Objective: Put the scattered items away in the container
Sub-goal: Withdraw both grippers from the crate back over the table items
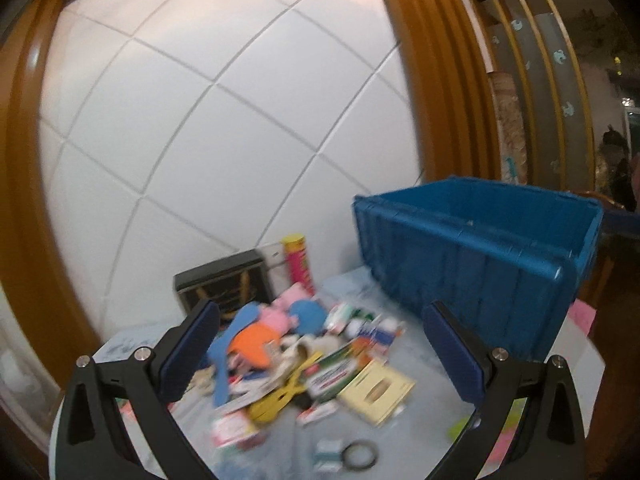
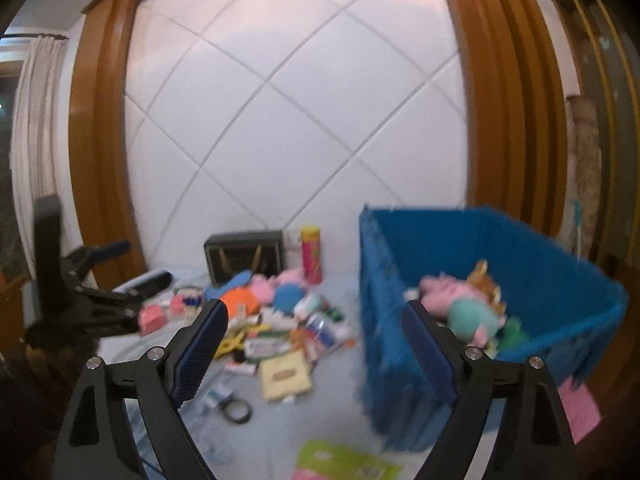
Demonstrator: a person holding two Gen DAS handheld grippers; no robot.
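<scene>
Two grippers, left (image 1: pixel 320 356) and right (image 2: pixel 316 350), both spread and empty. One blue bin (image 2: pixel 560 280) holds one pink plush (image 2: pixel 460 300); one pile (image 1: pixel 304 348) lies beside it.

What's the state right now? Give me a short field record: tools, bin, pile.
left tool: open, empty, above the pile
right tool: open, empty, between pile and bin
bin: blue, right of the pile, holds a pink plush and other soft toys
pile: still on the table; boxes, tubes, foam shapes, pink plush
tape ring: loose, near edge of pile
can: upright behind the pile
</scene>
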